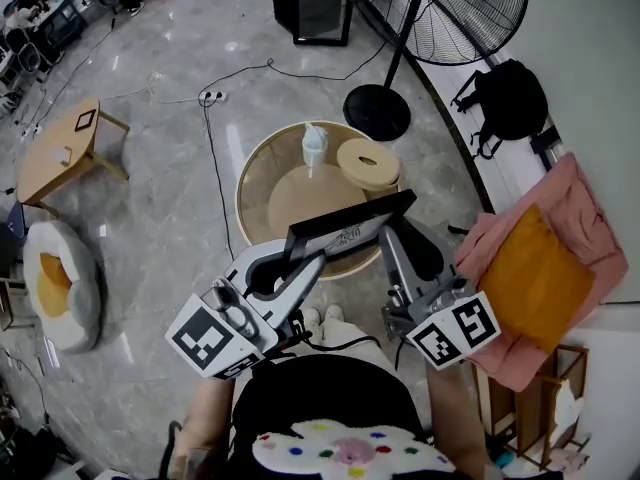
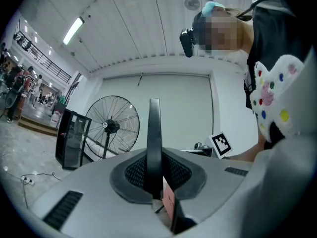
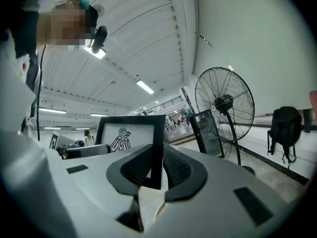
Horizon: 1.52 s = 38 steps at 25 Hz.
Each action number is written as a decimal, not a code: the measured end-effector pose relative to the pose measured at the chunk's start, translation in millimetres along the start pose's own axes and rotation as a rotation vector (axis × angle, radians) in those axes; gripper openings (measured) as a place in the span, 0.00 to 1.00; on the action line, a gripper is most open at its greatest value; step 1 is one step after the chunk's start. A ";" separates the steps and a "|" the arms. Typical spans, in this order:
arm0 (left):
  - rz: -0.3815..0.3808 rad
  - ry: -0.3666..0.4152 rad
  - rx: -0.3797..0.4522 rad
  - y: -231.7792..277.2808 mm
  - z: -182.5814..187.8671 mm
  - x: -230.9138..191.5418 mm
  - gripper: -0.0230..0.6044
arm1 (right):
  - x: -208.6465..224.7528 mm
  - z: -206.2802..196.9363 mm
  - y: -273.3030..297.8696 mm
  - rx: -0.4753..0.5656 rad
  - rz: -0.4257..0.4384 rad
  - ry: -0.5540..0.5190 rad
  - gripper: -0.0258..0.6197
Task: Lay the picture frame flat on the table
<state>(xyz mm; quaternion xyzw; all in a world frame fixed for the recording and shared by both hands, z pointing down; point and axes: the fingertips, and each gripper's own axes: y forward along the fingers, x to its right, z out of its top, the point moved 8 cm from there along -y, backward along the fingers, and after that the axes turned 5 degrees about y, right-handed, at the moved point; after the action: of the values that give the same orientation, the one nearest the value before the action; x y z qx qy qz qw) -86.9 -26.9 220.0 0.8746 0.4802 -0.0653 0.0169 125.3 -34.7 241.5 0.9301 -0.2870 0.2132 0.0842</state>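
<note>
Head view shows your left tongs (image 1: 303, 258) and right tongs (image 1: 390, 231) clamped on the black-rimmed picture frame (image 1: 350, 218), upright over the round tan table (image 1: 244, 183), not yet laid flat.

Pic frame (image 1: 347, 232) over rnd table (image 1: 258, 173)
</note>
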 end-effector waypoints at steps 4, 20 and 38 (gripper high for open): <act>0.035 0.003 -0.015 1.9 -0.7 0.0 0.11 | -1.6 1.1 -0.5 0.015 -0.042 0.018 0.17; 0.221 0.070 -0.151 -4.3 -7.4 -3.1 0.30 | 1.2 -5.7 -1.7 -0.001 -0.173 0.003 0.17; 0.347 0.132 -0.199 -7.9 -9.6 -1.0 0.21 | -5.8 -7.7 -3.3 -0.060 -0.179 -0.146 0.17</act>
<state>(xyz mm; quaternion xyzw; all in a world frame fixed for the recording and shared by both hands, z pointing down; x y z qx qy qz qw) -93.2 -22.6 230.0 0.9405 0.3266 0.0438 0.0824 120.1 -26.9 245.6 0.9621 -0.2144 0.1279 0.1094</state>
